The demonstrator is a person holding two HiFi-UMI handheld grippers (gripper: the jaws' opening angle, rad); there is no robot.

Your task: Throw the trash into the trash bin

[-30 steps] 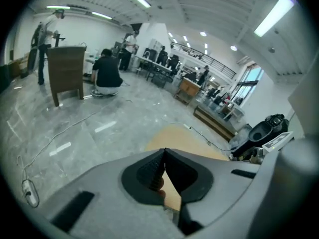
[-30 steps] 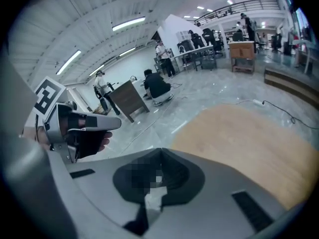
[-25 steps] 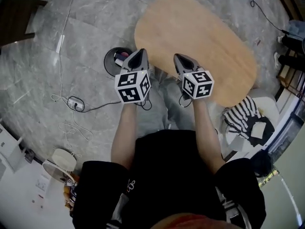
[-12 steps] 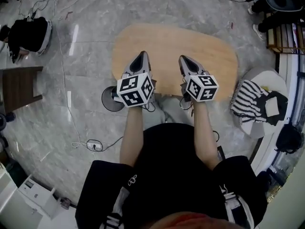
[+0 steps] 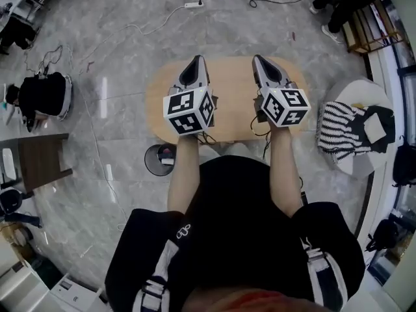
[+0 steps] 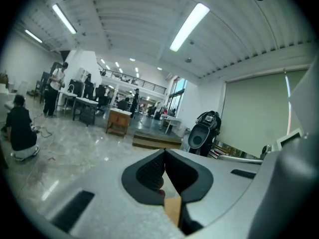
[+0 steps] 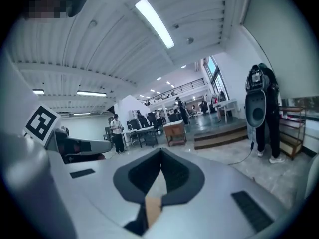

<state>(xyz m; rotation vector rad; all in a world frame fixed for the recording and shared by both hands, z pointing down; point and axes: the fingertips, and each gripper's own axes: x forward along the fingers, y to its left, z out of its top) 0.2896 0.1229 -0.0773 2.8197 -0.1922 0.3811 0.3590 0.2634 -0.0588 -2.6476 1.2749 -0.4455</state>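
Both grippers are held side by side, high over the oval wooden table [image 5: 231,112], pointing away from me. In the head view my left gripper [image 5: 194,64] and my right gripper [image 5: 261,62] each have their jaws together and nothing in them. The left gripper view shows the left gripper [image 6: 164,156] with its black pads meeting at the tip, only table wood showing below them. My right gripper [image 7: 160,153] looks the same. The small round dark trash bin [image 5: 159,160] stands on the floor by my left leg, below and behind the left gripper, with pink and white bits inside.
A white stool with a striped cloth [image 5: 343,134] stands right of the table. A dark chair [image 5: 38,162] and a crouching person in black [image 5: 44,95] are at the left. Cables and a power strip [image 5: 192,5] lie on the marble floor. A tall black machine [image 7: 256,108] stands ahead.
Both grippers have risen and swung forward over the table, staying shut. The bin, earlier just left of the left gripper, now lies behind and below it near my leg.
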